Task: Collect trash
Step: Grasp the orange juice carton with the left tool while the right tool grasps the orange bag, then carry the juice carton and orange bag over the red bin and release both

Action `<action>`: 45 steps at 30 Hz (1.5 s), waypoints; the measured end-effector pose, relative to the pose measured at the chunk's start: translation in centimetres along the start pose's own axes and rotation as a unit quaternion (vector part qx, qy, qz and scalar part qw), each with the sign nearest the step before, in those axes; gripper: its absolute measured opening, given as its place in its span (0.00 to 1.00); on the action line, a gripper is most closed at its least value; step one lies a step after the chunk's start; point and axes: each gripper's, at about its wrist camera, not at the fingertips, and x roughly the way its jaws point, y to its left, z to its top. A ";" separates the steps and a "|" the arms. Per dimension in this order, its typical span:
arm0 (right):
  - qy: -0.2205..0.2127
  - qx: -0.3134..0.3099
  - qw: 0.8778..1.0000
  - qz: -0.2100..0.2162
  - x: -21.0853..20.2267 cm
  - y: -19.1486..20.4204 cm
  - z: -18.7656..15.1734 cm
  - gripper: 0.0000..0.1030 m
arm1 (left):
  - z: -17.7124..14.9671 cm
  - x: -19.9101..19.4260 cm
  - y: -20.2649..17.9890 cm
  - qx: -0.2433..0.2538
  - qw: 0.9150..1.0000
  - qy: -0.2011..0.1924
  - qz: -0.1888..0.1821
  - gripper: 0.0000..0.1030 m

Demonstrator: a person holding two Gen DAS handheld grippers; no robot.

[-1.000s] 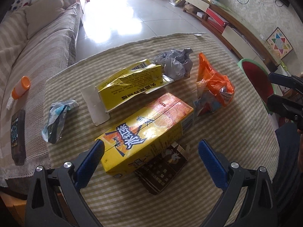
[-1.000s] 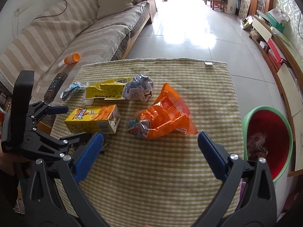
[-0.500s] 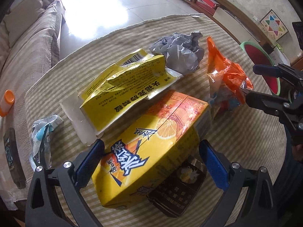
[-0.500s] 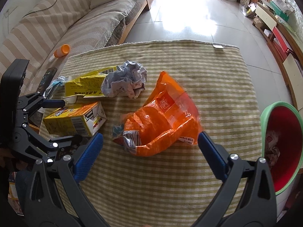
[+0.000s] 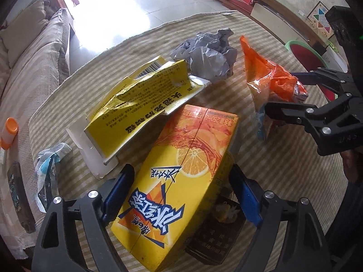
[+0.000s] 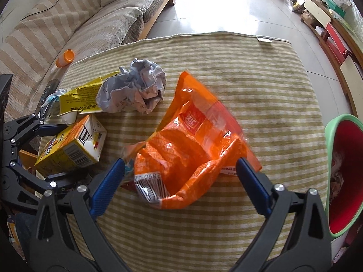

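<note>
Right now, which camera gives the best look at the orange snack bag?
The right wrist view: the orange snack bag lies whole and central between the closing right gripper. In the left wrist view the bag sits off to the right, partly behind that gripper's fingers.

We see our left gripper [image 5: 181, 195] closing around the orange-and-yellow juice carton [image 5: 179, 181], which lies between its blue pads [image 5: 118, 190] on the striped tablecloth [image 5: 283, 170], its near end over a dark packet [image 5: 217, 240]. Behind it lie a torn yellow box [image 5: 140, 104], a ball of crumpled grey paper [image 5: 208, 56] and, at left, a small blue-and-white wrapper [image 5: 48, 165]. At right, our right gripper [image 5: 292, 95] straddles the orange snack bag [image 5: 270, 77], with a red, green-rimmed bin [image 5: 304, 54] beyond.
</note>
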 end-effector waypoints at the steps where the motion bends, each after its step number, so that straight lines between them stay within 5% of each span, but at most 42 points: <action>1: -0.002 -0.001 1.000 -0.001 -0.1 0.0 0.0 0.80 | -0.1 -0.2 -0.1 0.002 1.000 -0.002 0.002 0.75; 2: -0.003 -0.002 1.000 0.001 -0.3 0.0 -0.1 0.72 | -0.2 -0.4 -0.3 0.003 1.000 -0.005 0.001 0.73; 7: -0.006 0.005 1.000 0.016 -1.3 -0.5 -0.3 0.65 | -0.7 -1.9 -1.1 -0.003 1.000 -0.022 0.001 0.71; 23: -0.069 -0.004 0.997 0.025 -9.7 -0.2 -1.4 0.65 | -2.5 -9.1 -2.2 -0.037 0.994 -0.099 -0.006 0.68; 33: -0.109 -0.015 0.993 0.032 -14.6 0.5 -2.0 0.65 | -3.8 -13.5 -2.0 -0.107 0.979 -0.170 -0.045 0.68; 45: -0.141 -0.002 0.990 0.029 -18.8 -1.7 -3.7 0.65 | -3.2 -15.7 -4.4 -0.123 0.971 -0.196 -0.059 0.68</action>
